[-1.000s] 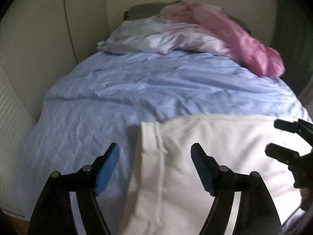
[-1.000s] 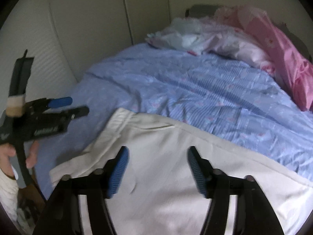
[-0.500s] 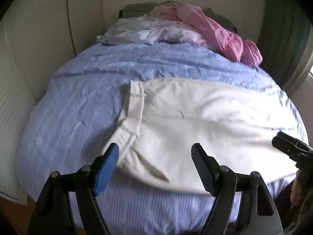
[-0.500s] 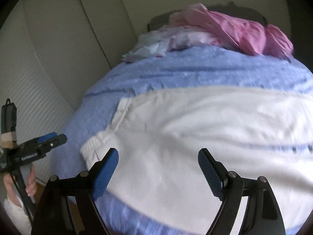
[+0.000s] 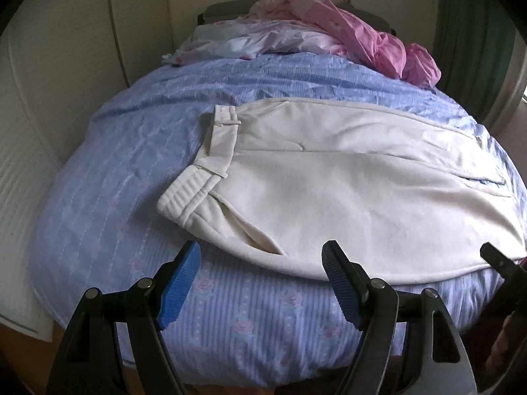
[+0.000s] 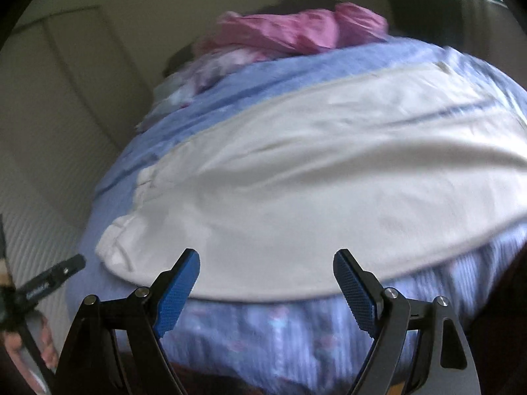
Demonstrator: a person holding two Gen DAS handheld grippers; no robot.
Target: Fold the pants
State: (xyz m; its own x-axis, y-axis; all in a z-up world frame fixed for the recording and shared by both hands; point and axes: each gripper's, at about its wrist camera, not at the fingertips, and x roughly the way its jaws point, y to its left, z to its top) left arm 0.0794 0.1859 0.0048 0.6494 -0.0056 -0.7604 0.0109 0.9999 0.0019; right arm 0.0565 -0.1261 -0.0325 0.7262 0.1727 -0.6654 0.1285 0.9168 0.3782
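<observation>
Both wrist views look forward over open blue-padded fingers [image 5: 179, 284] from the near edge of the blue-covered bed [image 5: 138, 151], sharing the cream fabric pants [image 5: 346, 197] [image 6: 313, 177].

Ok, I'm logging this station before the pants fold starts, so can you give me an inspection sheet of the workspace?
Surface: bed with blue floral cover, wrinkled.
Job's things: cream pants lying flat across the bed, waistband to the left, not yet folded.
Clutter: pink cloth and pale bedding heaped at the far end.
Grippers: left gripper and right gripper open, hovering at the near edge, holding nothing.
Cables: nothing seen.
Surroundings: light wall panels left, green curtain right.
</observation>
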